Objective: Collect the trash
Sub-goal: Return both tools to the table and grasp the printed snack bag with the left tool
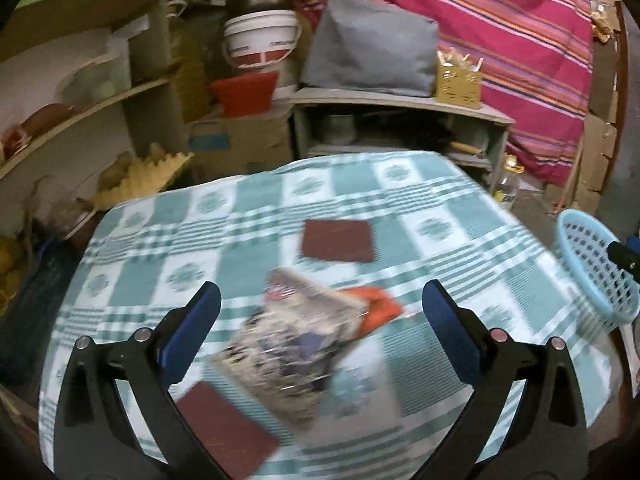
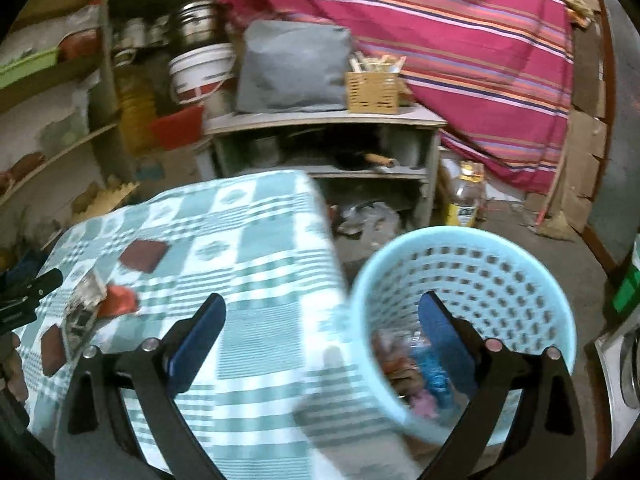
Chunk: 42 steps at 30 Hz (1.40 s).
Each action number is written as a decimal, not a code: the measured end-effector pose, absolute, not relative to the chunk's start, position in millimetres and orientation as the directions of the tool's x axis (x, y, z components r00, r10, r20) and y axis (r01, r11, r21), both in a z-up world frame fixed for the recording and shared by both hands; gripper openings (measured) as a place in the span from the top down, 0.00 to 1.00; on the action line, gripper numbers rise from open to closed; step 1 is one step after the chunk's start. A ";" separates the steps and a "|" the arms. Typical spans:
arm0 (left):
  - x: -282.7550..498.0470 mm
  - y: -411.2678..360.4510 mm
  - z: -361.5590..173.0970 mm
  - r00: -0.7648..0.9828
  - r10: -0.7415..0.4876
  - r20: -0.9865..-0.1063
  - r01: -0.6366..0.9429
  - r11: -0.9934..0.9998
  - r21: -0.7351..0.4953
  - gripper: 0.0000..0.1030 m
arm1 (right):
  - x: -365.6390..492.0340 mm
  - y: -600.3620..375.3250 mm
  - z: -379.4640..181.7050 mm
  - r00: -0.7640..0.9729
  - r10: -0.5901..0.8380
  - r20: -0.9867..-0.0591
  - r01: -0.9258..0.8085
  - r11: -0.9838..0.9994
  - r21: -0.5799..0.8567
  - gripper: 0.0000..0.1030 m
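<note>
Left wrist view puts us right over the checked tablecloth [image 1: 256, 208], and our left gripper [image 1: 320, 312] hovers with its jaws spread wide, nothing between them. Below lies the trash: a crumpled printed wrapper [image 1: 292, 352] overlapping an orange scrap [image 1: 376, 308], with one dark red square [image 1: 338, 240] farther off and another [image 1: 224, 428] near us on the left.

The risk, as we judge it: the wrapper is flat and limp, so closing on it could pinch the cloth too, or catch only a corner and let it slip. The blur suggests we are moving fast, which makes a clean aim harder.

On the right wrist view, our right gripper [image 2: 324, 320] is equally wide open and empty, straddling the table's right edge and the rim of the light blue basket [image 2: 520, 264]. The basket sits tilted toward us off the table's right side, some trash already in it. A careless swing could knock it over.
</note>
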State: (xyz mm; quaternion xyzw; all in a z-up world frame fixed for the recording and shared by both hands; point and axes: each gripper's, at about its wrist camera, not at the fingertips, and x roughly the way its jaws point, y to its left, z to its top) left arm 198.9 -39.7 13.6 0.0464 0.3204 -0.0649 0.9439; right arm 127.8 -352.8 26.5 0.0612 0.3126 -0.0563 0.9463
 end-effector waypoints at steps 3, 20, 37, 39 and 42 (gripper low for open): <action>197.9 -20.5 5.0 0.777 -0.075 -0.625 0.145 0.988 0.061 0.05 | 130.8 -327.4 22.4 0.792 -0.066 -0.607 0.130 0.989 0.062 0.08; 224.6 7.1 -37.1 0.657 -0.189 -0.730 0.224 0.973 -0.051 0.05 | 136.8 -279.9 -7.2 0.788 -0.200 -0.582 0.186 0.979 -0.085 0.05; 239.2 -11.0 -57.2 0.567 -0.204 -0.798 0.282 0.958 -0.044 0.29 | 142.7 -282.3 -23.0 0.742 -0.153 -0.653 0.151 0.987 -0.061 0.05; 239.0 -9.1 -56.1 0.561 -0.217 -0.799 0.288 0.956 -0.058 0.47 | 142.9 -281.9 -23.7 0.740 -0.153 -0.655 0.148 0.987 -0.063 0.05; 236.9 -2.9 -50.6 0.560 -0.243 -0.792 0.294 0.952 -0.084 0.76 | 143.2 -281.3 -23.4 0.739 -0.139 -0.659 0.139 0.989 -0.053 0.05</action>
